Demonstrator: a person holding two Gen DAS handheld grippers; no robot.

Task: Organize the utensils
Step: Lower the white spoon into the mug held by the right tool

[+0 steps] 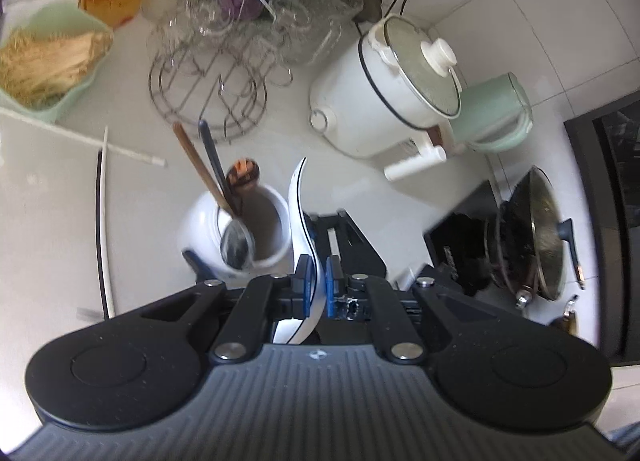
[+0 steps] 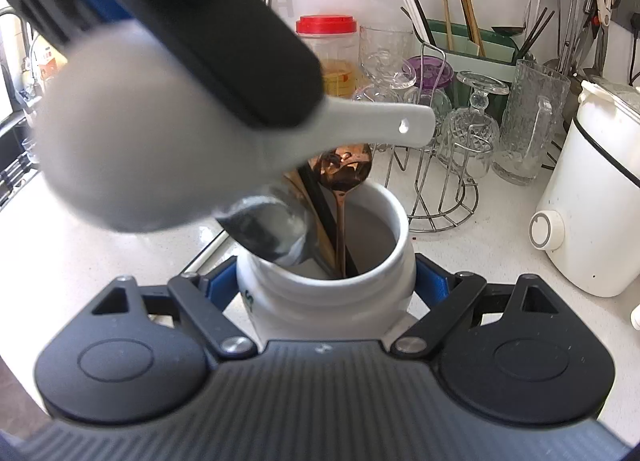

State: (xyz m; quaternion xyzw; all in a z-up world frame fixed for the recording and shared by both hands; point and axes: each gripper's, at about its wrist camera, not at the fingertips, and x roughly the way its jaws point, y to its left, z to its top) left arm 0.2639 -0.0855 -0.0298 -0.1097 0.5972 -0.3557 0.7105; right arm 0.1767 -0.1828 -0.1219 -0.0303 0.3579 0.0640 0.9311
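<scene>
My left gripper (image 1: pixel 318 281) is shut on a white ceramic spoon (image 1: pixel 302 221), its handle pointing forward past the right rim of a white jar (image 1: pixel 256 229). In the right wrist view the white spoon (image 2: pixel 132 149) hangs above the jar's left side, held by the left gripper's black finger (image 2: pixel 224 33). My right gripper (image 2: pixel 326 285) is shut on the white jar (image 2: pixel 324 297), its blue pads against both sides. Inside the jar stand a copper spoon (image 2: pixel 344 173), a metal spoon (image 2: pixel 272 229), a wooden handle (image 1: pixel 196 165) and a black handle (image 1: pixel 214 165).
A wire rack with glasses (image 2: pixel 444 165), a red-lidded jar (image 2: pixel 328 53) and a chopstick holder (image 2: pixel 464 41) stand behind. A white cooker (image 1: pixel 384 93), green kettle (image 1: pixel 496 113) and a pan on the stove (image 1: pixel 532 237) are to the right. A green bowl (image 1: pixel 48 61) sits at left.
</scene>
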